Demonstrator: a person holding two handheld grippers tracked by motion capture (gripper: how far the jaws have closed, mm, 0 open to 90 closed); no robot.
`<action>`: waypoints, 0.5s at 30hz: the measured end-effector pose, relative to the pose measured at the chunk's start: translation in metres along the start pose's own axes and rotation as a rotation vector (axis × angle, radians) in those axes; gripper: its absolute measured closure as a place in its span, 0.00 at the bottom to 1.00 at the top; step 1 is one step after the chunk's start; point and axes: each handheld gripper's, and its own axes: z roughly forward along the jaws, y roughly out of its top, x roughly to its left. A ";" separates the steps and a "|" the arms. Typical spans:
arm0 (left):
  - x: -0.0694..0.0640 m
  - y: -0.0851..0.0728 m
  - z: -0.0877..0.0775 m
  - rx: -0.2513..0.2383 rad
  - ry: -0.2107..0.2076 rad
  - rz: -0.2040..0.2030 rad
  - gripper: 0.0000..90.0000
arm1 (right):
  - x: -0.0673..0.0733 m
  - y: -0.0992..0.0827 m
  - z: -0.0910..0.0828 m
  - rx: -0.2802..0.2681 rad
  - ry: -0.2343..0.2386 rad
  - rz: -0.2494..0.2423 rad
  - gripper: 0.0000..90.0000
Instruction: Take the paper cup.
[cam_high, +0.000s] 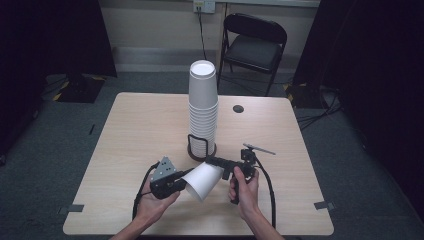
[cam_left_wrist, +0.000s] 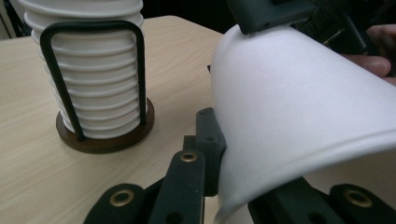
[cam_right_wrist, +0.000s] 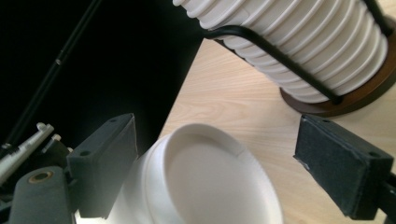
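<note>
Black fingers (cam_left_wrist: 205, 154) of the left gripper (cam_left_wrist: 224, 186), nearest the lens in the left gripper view, are pinched shut on the rim wall of a single white paper cup (cam_left_wrist: 303, 121) lying on its side. Its closed base points away, where a black jaw of the other gripper sits on it. Beyond, a tall stack of white paper cups (cam_left_wrist: 93, 70), nested upside down, stands in a black wire holder on a round brown base (cam_left_wrist: 107, 140).

Right gripper view: the right gripper (cam_right_wrist: 229, 168) straddles the single cup's base (cam_right_wrist: 210, 182). One pad (cam_right_wrist: 107, 163) is close against the side; the other (cam_right_wrist: 345, 163) stands clearly off, so nothing is gripped here. Jaws roughly half open. The stack's ribbed rims (cam_right_wrist: 299, 42) and brown base (cam_right_wrist: 355, 98) lie behind on the pale wood tabletop (cam_right_wrist: 233, 98).

High view: both hands work at the near edge of the tabletop (cam_high: 135, 130). The single cup (cam_high: 202, 181) hangs tilted between the left gripper (cam_high: 181, 186) and the right gripper (cam_high: 215, 162), just in front of the stack (cam_high: 202, 110).

Judgement: the step looks like passing the cup between grippers.
- Centre the right jaws on the base before closing.
- Squeeze lightly, since thin paper buckles.
- Hold the left pinch until the right grip is firm.

Containers:
- The single cup's interior is hidden.
- The holder contains only nested cups.
</note>
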 end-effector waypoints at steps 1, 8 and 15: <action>0.001 0.001 0.000 0.006 -0.002 -0.017 0.96 | 0.000 0.000 0.000 -0.003 -0.011 -0.018 0.14; 0.004 0.002 -0.002 0.046 -0.001 -0.046 0.97 | -0.003 0.005 -0.007 -0.020 -0.066 -0.079 0.14; 0.012 0.004 -0.004 0.093 0.017 -0.090 0.97 | 0.001 0.008 -0.016 -0.050 -0.077 -0.239 0.14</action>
